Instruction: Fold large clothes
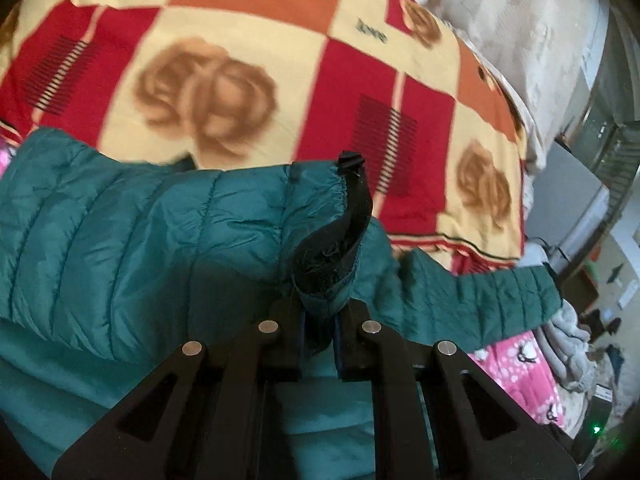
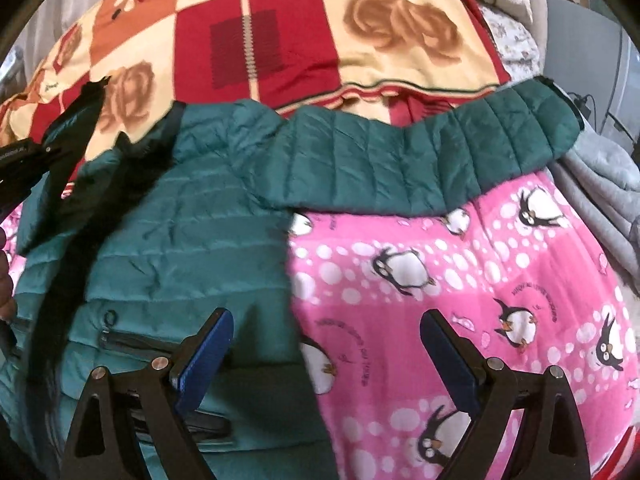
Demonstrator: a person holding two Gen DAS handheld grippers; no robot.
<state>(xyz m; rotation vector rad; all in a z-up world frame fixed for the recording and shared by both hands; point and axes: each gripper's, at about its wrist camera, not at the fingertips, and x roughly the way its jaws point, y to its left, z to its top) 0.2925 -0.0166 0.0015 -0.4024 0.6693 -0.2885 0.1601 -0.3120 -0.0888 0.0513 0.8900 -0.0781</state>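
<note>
bed: checked rose blanket (image 1: 248,80) | pink penguin blanket (image 2: 460,300) | right: grey cabinet (image 1: 568,192)

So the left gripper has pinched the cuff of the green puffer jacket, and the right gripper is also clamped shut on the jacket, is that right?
Not quite. The left gripper is indeed shut on the cuff of the green puffer jacket, but the right gripper is open: the right wrist view shows its blue pads spread wide apart, holding nothing, above the jacket's edge and the pink penguin blanket.
</note>
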